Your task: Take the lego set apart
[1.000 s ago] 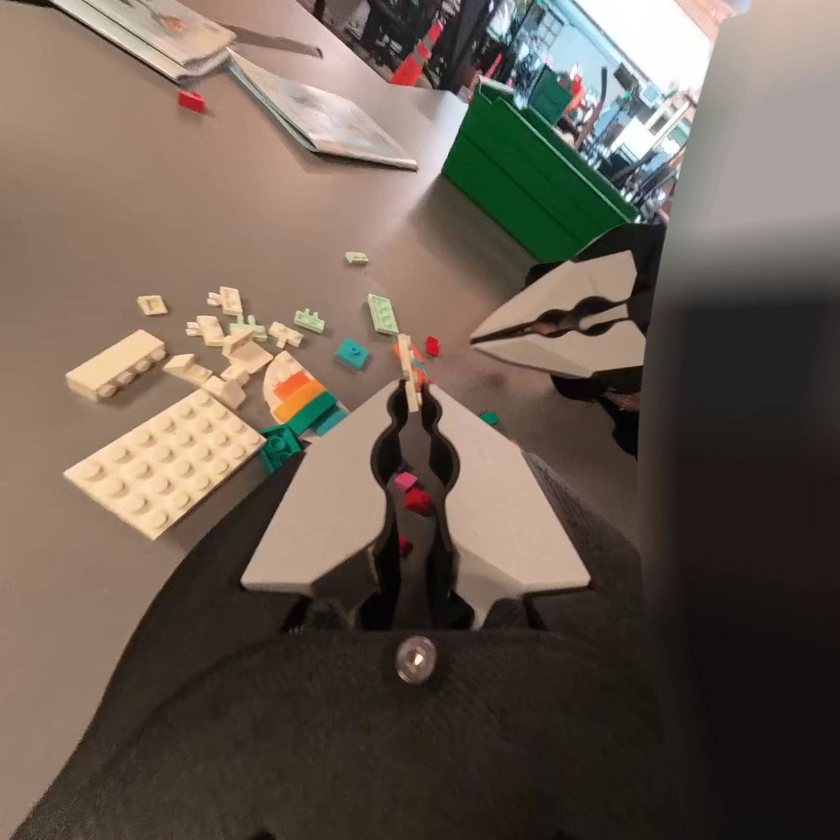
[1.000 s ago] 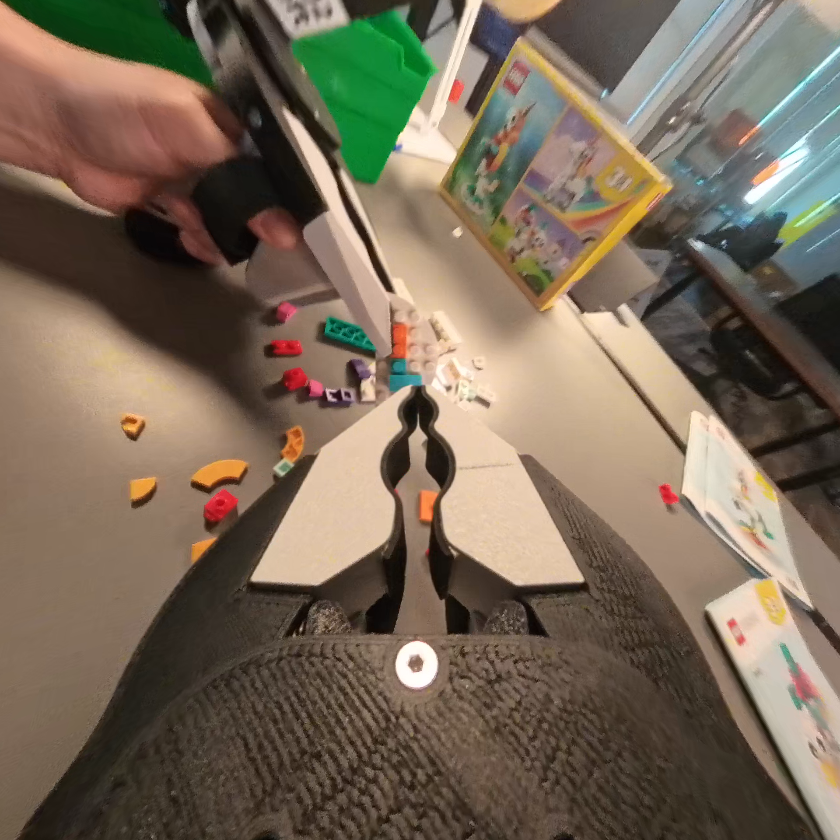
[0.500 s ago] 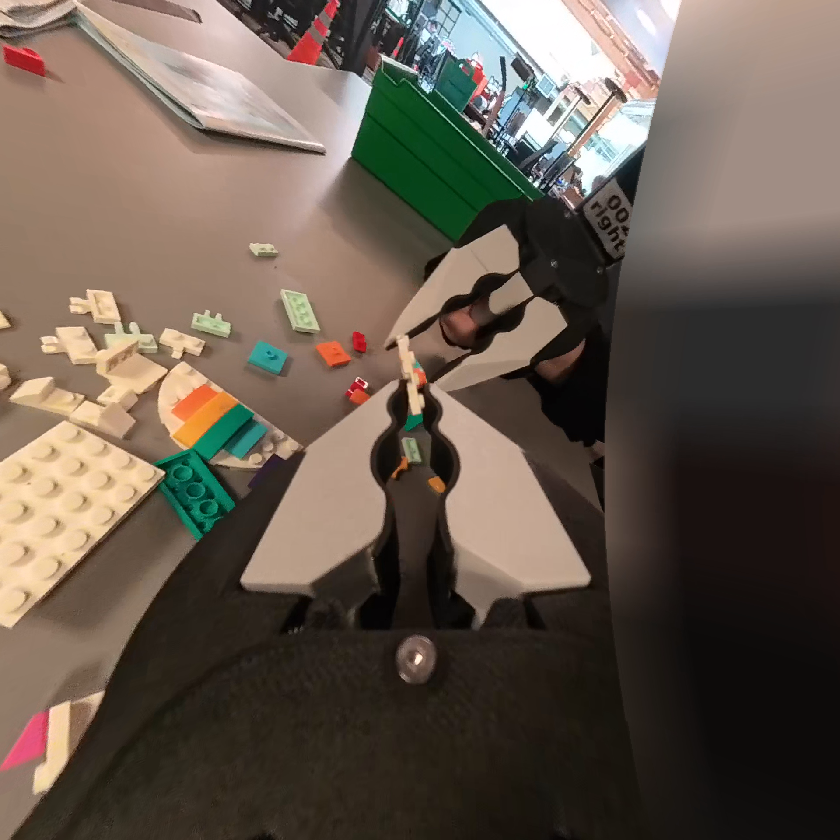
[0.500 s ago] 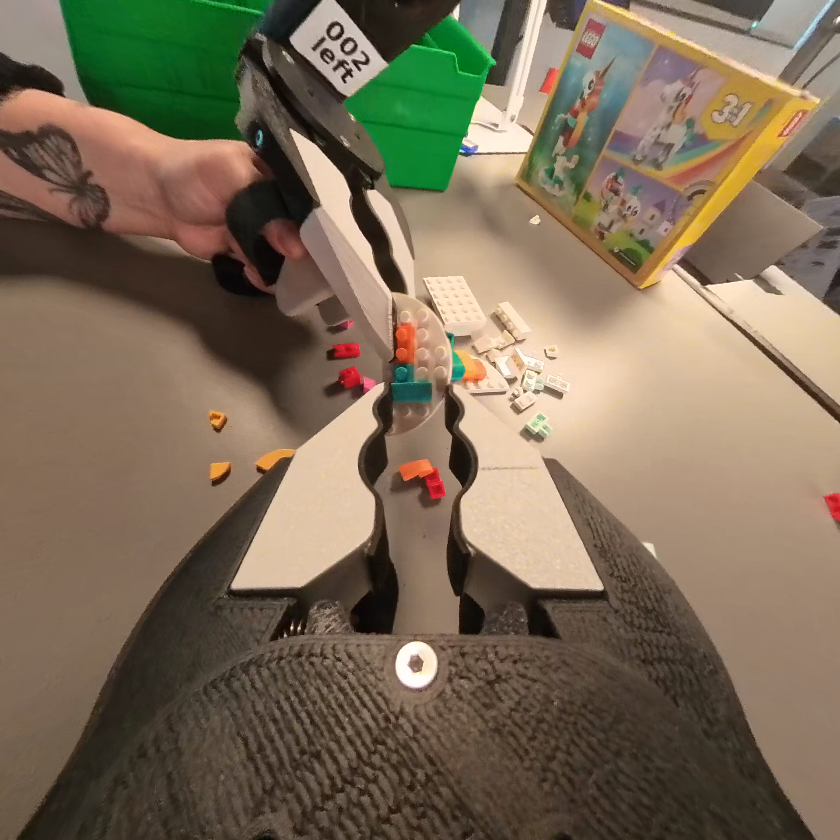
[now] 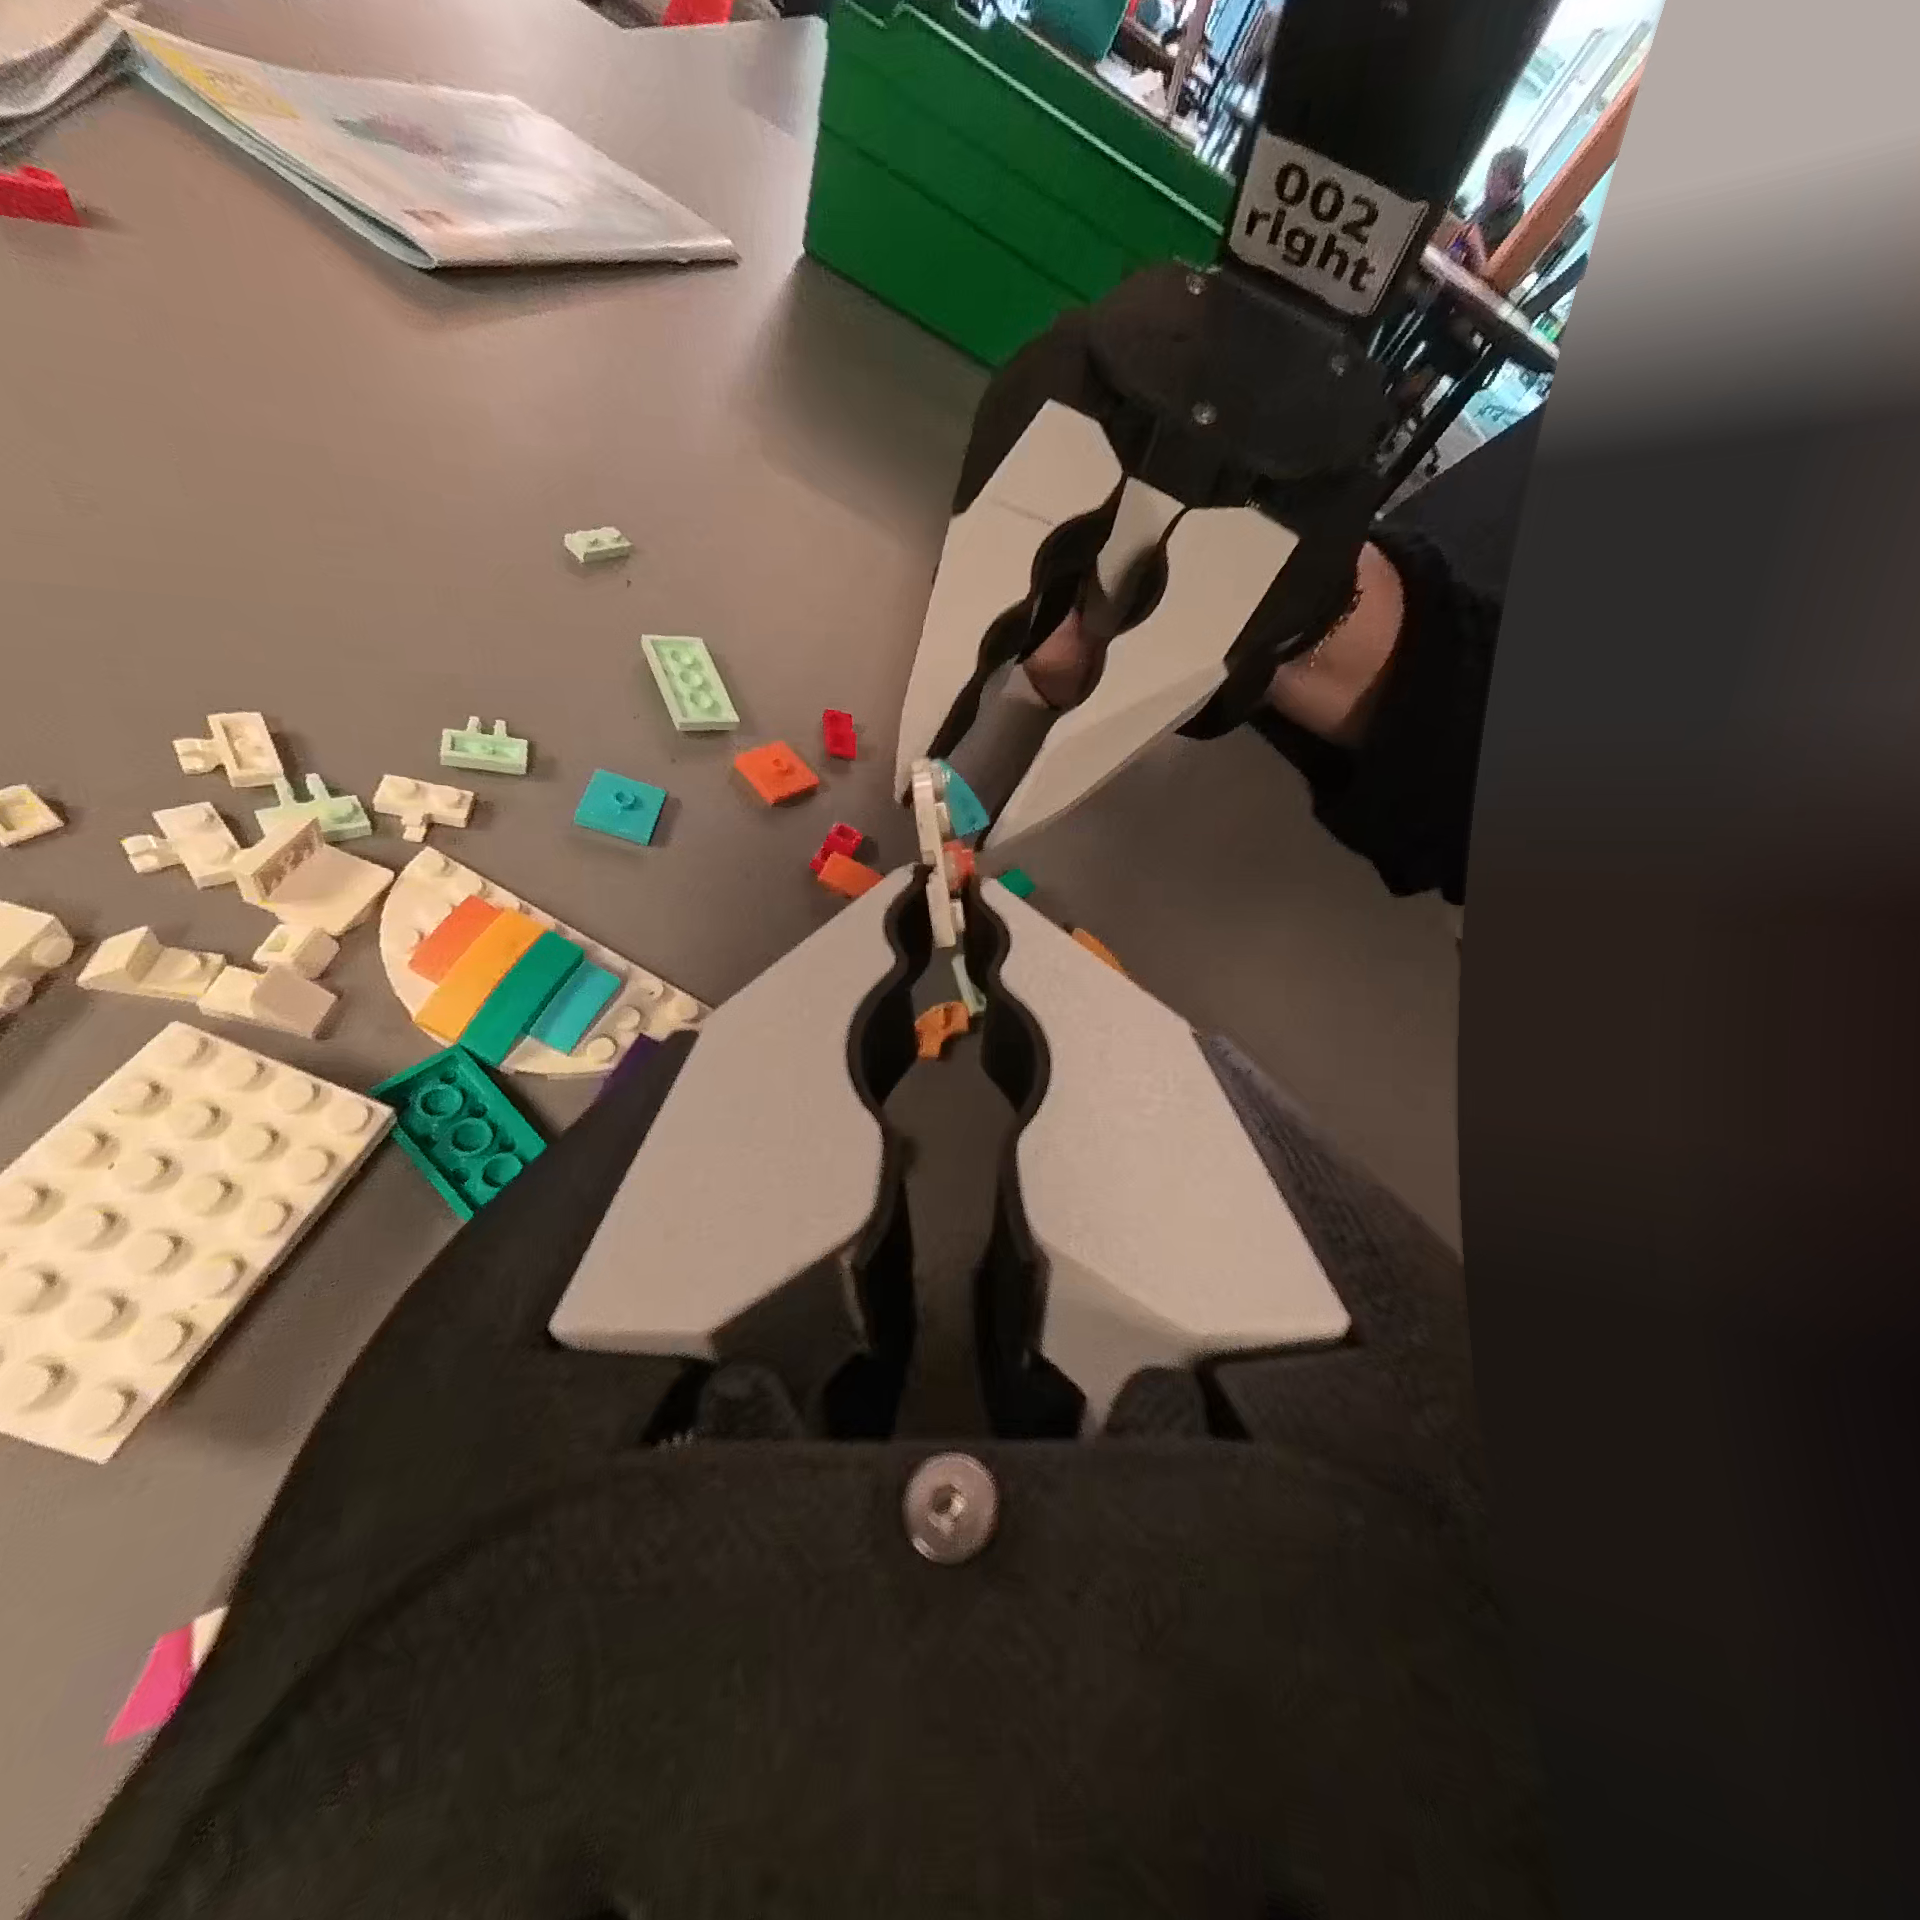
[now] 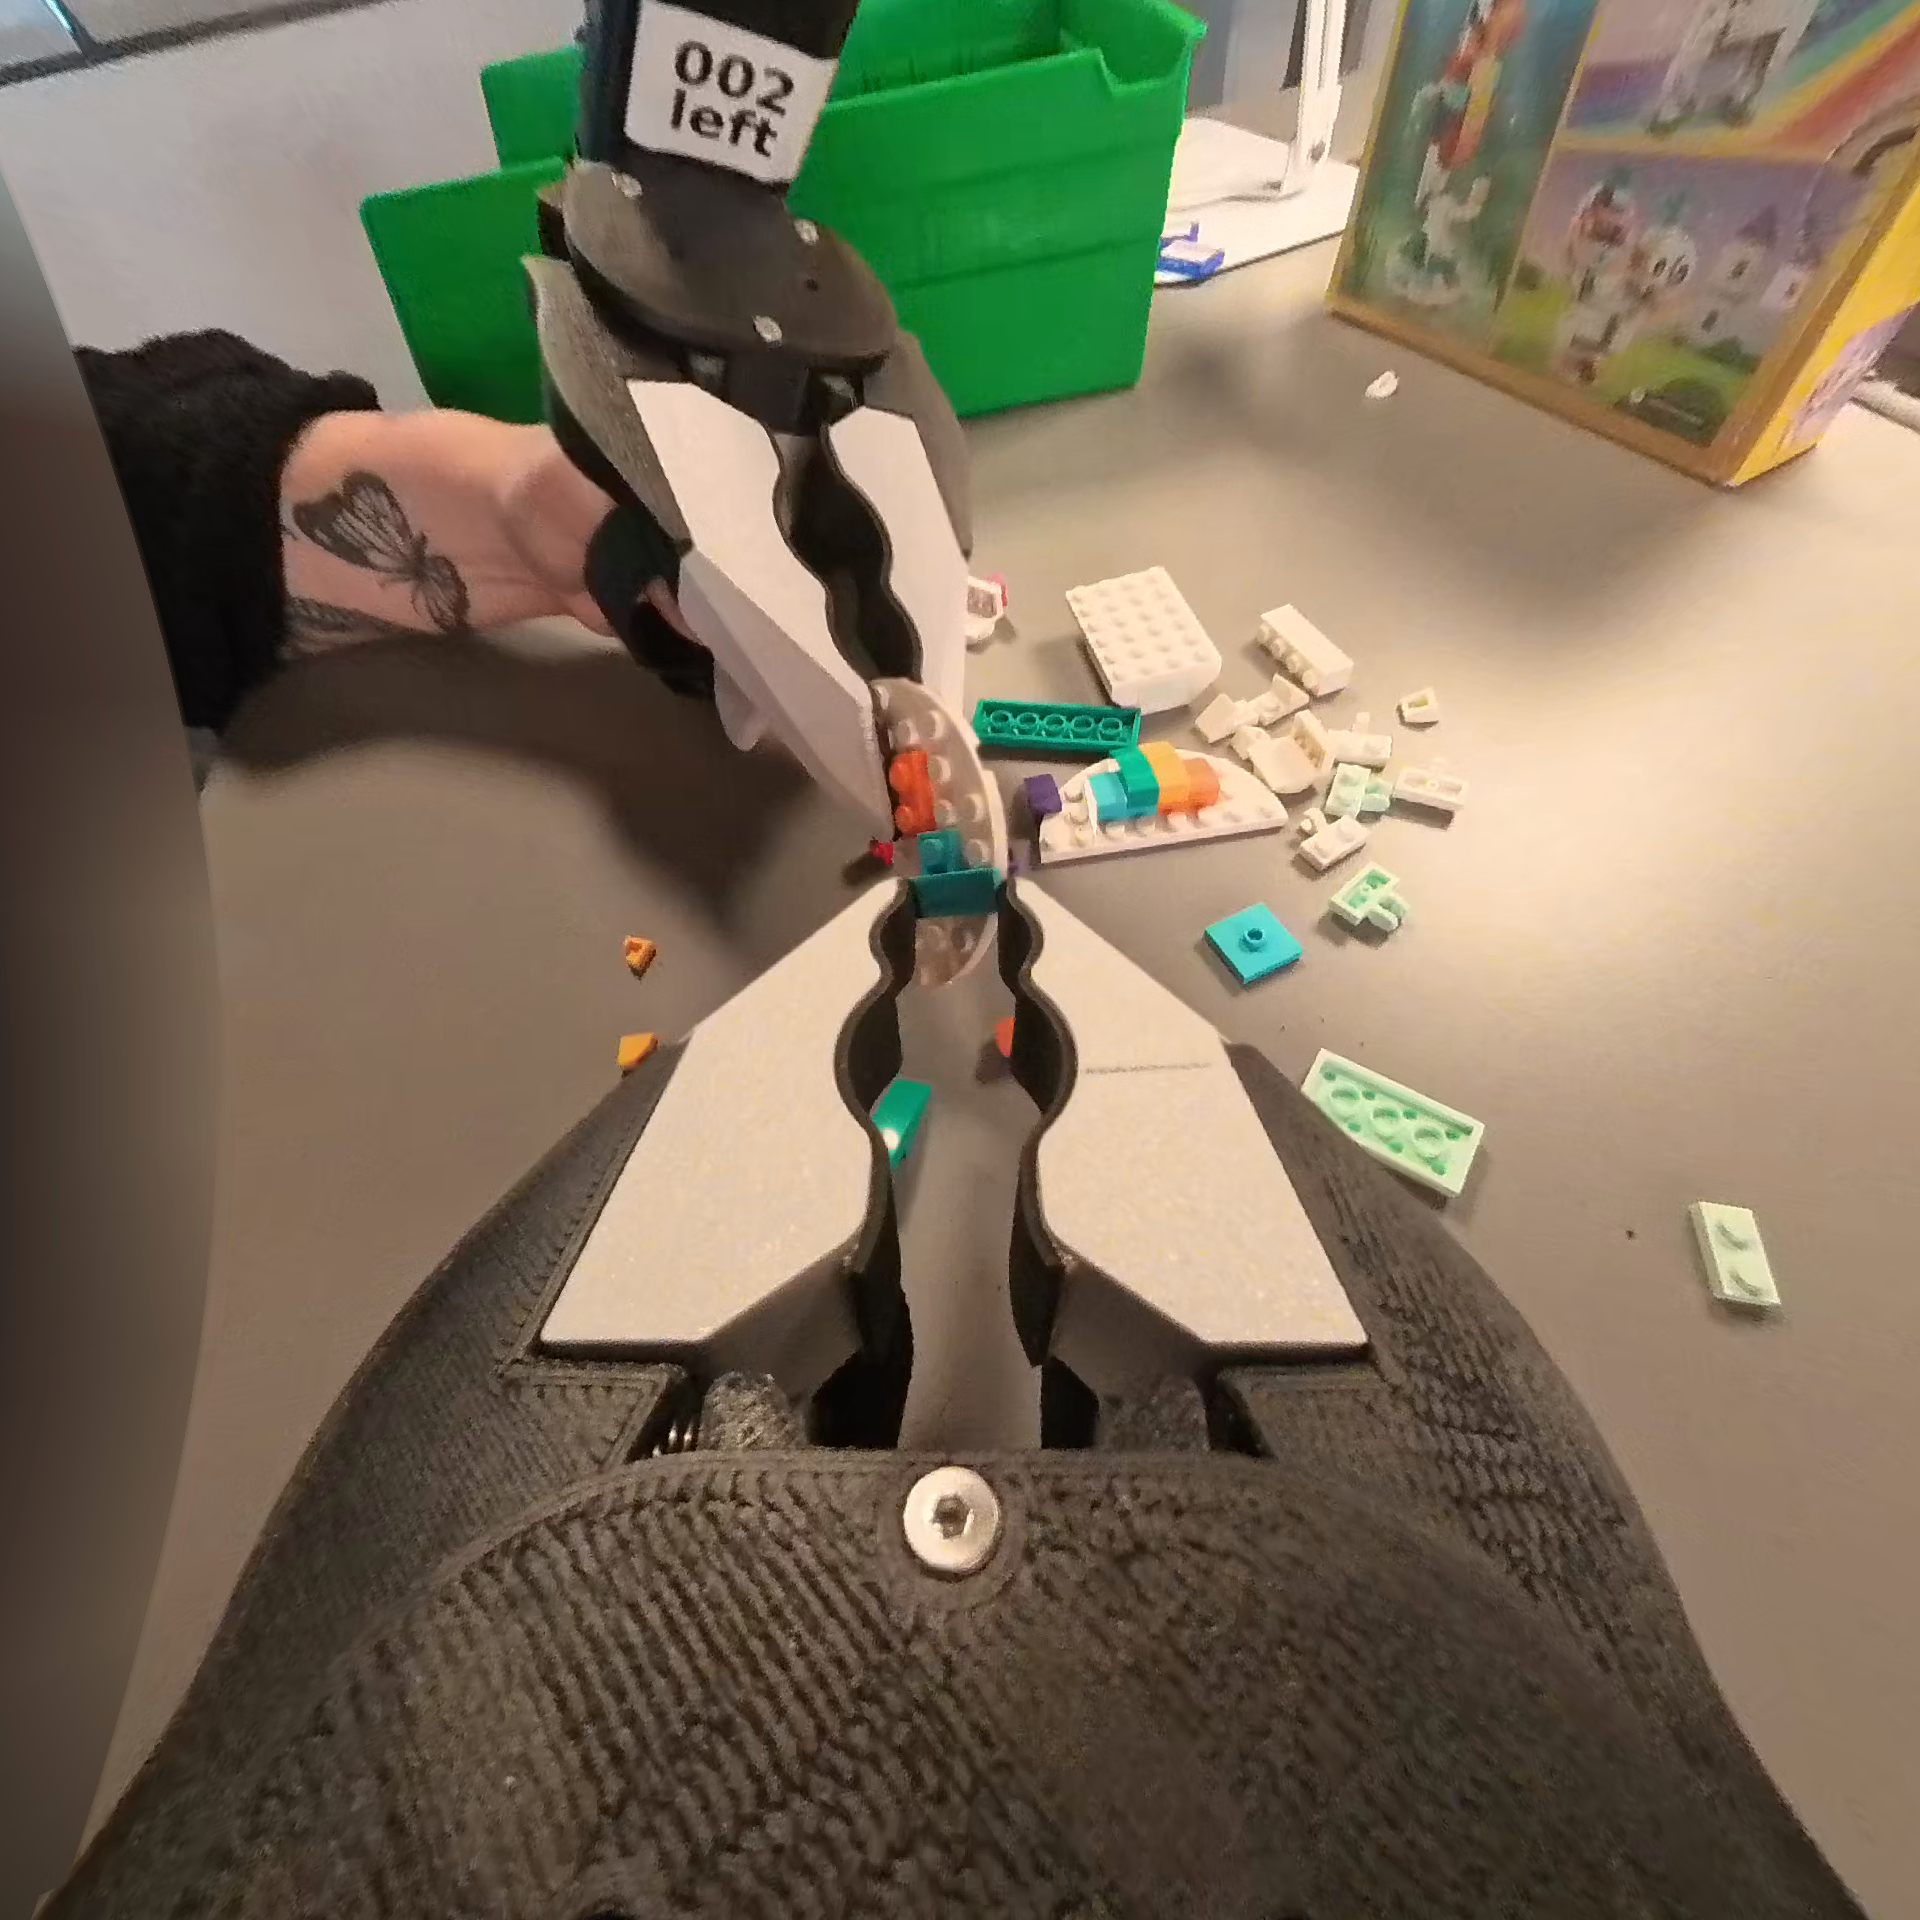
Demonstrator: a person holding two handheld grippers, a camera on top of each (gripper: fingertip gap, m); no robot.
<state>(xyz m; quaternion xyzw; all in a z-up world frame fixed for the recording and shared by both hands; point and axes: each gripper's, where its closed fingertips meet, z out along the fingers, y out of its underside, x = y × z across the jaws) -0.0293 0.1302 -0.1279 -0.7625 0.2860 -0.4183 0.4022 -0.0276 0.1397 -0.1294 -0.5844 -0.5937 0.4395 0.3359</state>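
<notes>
My left gripper (image 5: 943, 891) is shut on the edge of a white half-round plate (image 5: 938, 831) and holds it above the grey table. In the right wrist view the plate (image 6: 951, 738) faces me, with an orange brick (image 6: 912, 784) and a teal brick (image 6: 951, 891) stuck on it, and the left gripper (image 6: 920, 753) comes down from above. My right gripper (image 6: 951, 898) is shut on the teal brick. In the left wrist view the right gripper (image 5: 956, 805) comes in from the upper right, tip to tip with the left one.
A second half-round plate (image 5: 436, 894) with striped bricks lies on the table, beside a large white plate (image 5: 156, 1216), a dark green plate (image 5: 457, 1127) and several loose pieces. A green bin (image 6: 987, 208), the set's box (image 6: 1621, 208) and booklets (image 5: 447, 166) stand farther back. Less than 4 cm separates the two grippers' tips.
The right gripper opened, moved in to the held plate and closed on the teal brick. The left gripper lifted the plate and turned it towards the right gripper.
</notes>
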